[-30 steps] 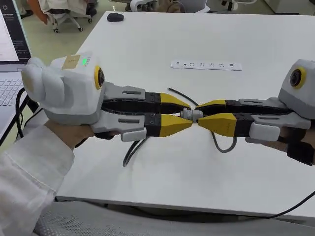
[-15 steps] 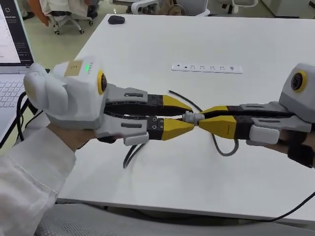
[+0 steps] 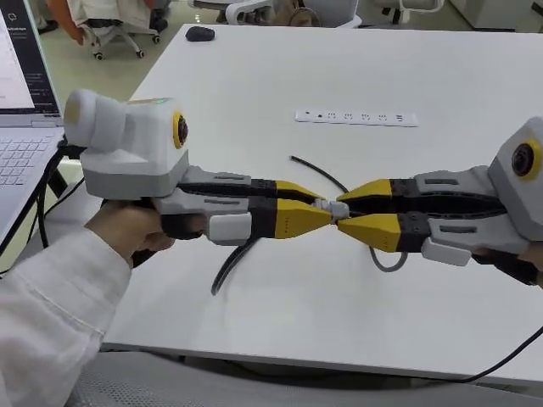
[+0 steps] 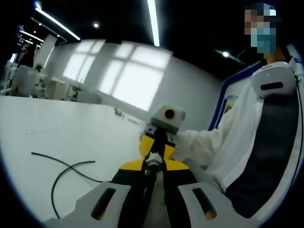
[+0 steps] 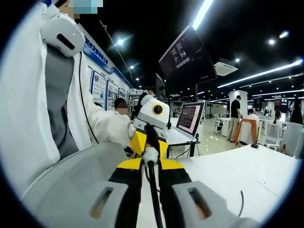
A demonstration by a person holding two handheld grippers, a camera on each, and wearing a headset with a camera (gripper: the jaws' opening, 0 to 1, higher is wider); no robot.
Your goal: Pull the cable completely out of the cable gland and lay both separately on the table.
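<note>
The small grey-white cable gland [image 3: 331, 206] hangs above the white table [image 3: 441, 280], pinched between two sets of yellow jaws that meet tip to tip. My left gripper [image 3: 325, 212] comes in from the left and is shut on the gland [image 4: 153, 161]. From the right, my right gripper [image 3: 345, 214] is shut on the dark cable [image 5: 153, 190] just behind the gland [image 5: 150, 154]. One cable end [image 3: 312, 170] trails back over the table. A grey loop [image 3: 386, 259] sags under the right jaws, and another stretch [image 3: 227, 270] lies under the left gripper.
A white power strip [image 3: 356, 114] lies further back on the table, with a black mouse [image 3: 199, 32] at the far edge. An open laptop [image 3: 17, 127] stands to the left. Another black cable [image 3: 509, 360] crosses the near right corner.
The left gripper has rolled, so its body now stands upright over the hand. Both grippers have sunk slightly, and the right one has tilted. The gland stays held between them.
</note>
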